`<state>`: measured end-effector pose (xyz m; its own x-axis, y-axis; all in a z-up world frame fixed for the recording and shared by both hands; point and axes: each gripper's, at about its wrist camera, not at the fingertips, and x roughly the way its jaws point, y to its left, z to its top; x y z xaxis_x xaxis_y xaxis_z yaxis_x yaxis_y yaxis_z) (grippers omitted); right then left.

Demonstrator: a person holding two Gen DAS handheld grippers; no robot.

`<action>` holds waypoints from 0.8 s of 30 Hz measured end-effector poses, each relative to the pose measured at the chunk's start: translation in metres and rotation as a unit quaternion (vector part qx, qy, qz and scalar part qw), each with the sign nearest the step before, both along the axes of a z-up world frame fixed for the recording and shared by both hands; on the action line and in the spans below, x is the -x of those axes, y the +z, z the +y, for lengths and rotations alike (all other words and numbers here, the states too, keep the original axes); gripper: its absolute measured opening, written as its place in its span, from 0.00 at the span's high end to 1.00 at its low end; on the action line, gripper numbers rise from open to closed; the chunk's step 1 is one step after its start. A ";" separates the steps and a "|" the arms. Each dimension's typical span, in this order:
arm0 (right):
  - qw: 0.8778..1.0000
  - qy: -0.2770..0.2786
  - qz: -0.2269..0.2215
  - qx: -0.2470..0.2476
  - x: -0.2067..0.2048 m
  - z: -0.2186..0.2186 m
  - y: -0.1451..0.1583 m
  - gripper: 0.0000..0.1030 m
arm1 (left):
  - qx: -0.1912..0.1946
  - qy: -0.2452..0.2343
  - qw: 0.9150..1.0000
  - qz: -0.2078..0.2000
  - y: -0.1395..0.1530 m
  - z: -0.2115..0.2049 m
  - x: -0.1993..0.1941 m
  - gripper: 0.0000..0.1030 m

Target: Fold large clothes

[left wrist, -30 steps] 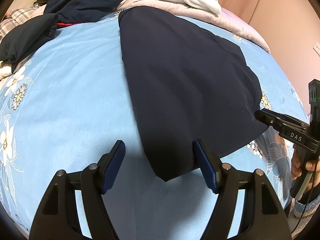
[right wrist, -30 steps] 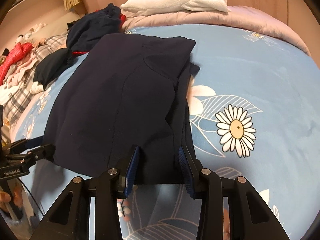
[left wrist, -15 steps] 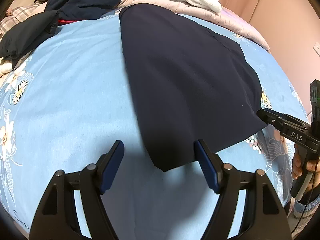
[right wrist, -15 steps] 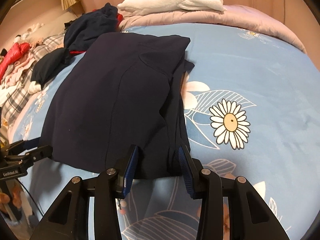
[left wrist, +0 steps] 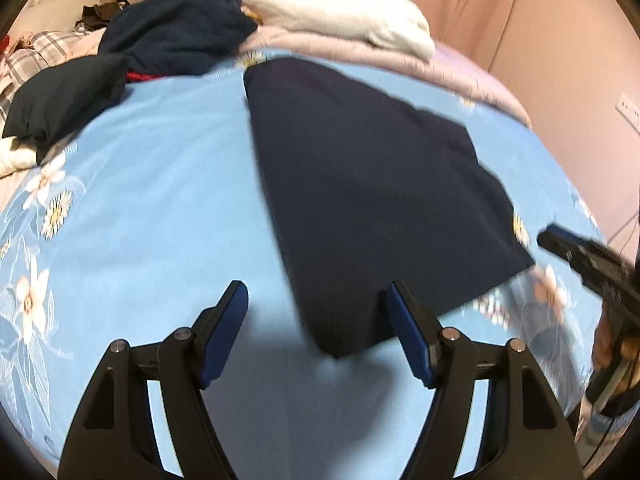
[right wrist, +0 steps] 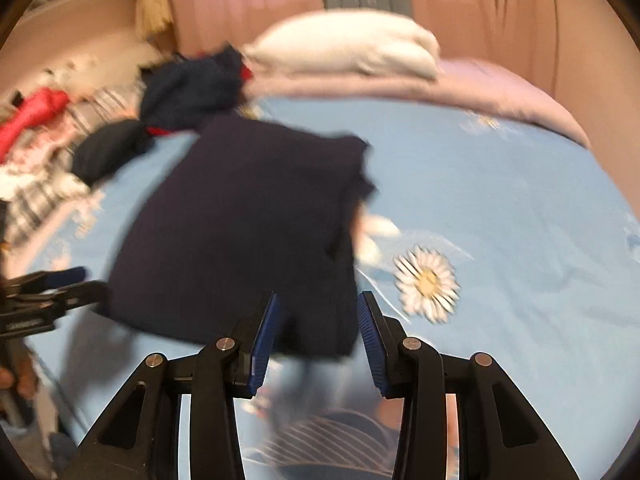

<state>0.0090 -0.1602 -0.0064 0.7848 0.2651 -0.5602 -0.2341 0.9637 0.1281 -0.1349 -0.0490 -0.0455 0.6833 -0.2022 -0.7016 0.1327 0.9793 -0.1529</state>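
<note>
A dark navy garment (left wrist: 360, 184) (right wrist: 248, 216) lies folded flat on the blue flowered bed sheet (left wrist: 160, 200). My left gripper (left wrist: 316, 286) hovers over its near left corner, and its jaws are closing slightly. The corner shows between the fingers, but the pads do not touch it. My right gripper (right wrist: 319, 295) hangs above the near right corner with a gap between its blue pads, gripping nothing. Each gripper also appears in the other's view: the right gripper (left wrist: 580, 256) at the right edge, the left gripper (right wrist: 52, 284) at the left edge.
A white pillow (left wrist: 340, 12) and pink quilt (left wrist: 400, 60) lie at the head of the bed. A heap of dark clothes (left wrist: 176, 36) sits at the far left, with plaid and red cloth (right wrist: 32, 116) beyond. A hand (left wrist: 608, 344) holds the right gripper's handle.
Both grippers have risen and drawn back from the garment's near edge, so more of the room shows. The garment lies where it was.
</note>
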 end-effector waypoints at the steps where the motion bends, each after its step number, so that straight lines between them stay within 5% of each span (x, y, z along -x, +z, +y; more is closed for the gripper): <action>1: 1.000 0.009 0.002 -0.003 -0.003 0.003 -0.001 0.59 | 0.002 0.004 1.000 -0.003 0.001 0.000 -0.007 0.32; 4: 0.999 0.024 0.029 0.017 -0.018 0.020 -0.016 0.59 | 0.012 0.004 1.000 0.005 -0.004 -0.004 -0.027 0.49; 12: 0.998 0.020 0.062 0.016 -0.019 0.022 -0.029 0.59 | -0.002 0.003 1.000 0.016 -0.007 -0.009 -0.034 0.47; 15: 0.998 0.010 0.057 0.014 -0.004 0.018 -0.019 0.57 | -0.017 0.007 1.000 0.010 0.005 -0.012 -0.019 0.36; 18: 0.998 -0.010 0.053 0.014 0.012 0.016 -0.009 0.34 | -0.027 0.010 1.000 0.003 0.017 -0.015 -0.001 0.18; 24: 0.999 -0.020 0.032 0.008 0.040 0.010 0.009 0.30 | -0.037 0.013 0.999 -0.014 0.042 -0.021 0.036 0.14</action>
<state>-0.0308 -0.1502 0.0028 0.7565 0.2258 -0.6138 -0.1880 0.9740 0.1267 -0.1709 -0.0704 -0.0033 0.7074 -0.1321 -0.6944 0.1098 0.9910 -0.0767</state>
